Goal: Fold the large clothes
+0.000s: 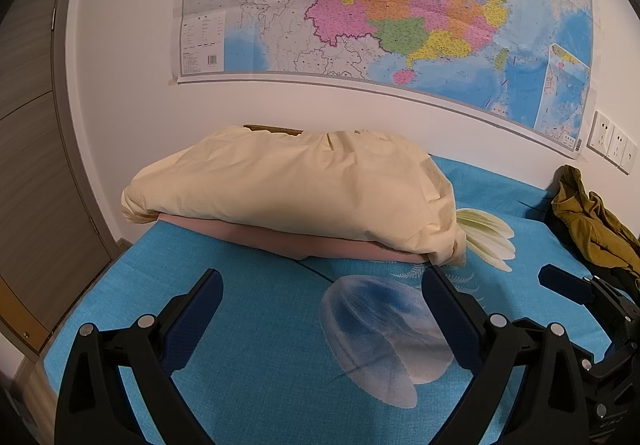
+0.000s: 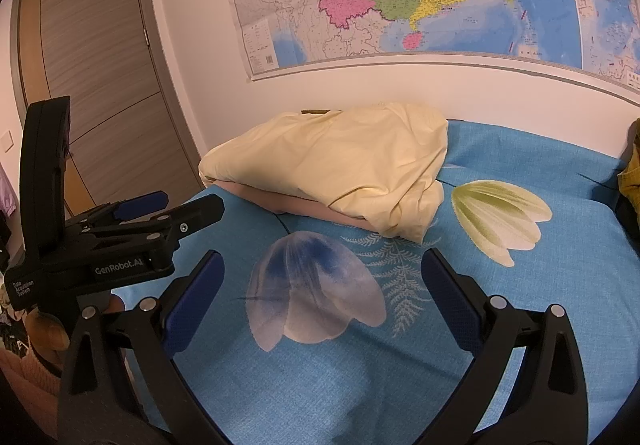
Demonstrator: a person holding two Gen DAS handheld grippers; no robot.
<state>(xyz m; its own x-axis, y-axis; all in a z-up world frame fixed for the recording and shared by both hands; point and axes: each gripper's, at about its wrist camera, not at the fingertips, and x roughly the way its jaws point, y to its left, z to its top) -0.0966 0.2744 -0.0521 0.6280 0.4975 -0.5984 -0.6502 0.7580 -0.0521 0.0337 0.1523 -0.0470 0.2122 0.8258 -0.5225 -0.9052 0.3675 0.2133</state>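
Olive jacket (image 1: 592,221) crumpled at far right of bed (image 1: 256,325), near wall, unfolded, untouched. Folding seemingly not begun. Left gripper (image 1: 320,297) and right gripper (image 2: 320,277) both spread apart, empty, over blue sheet. Cream pillow (image 1: 296,189) ahead by wall.

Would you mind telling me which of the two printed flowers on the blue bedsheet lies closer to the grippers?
The translucent blue-white flower, lying just ahead of both open grippers; the green-white flower sits farther back, to the right of the yellow bundle.
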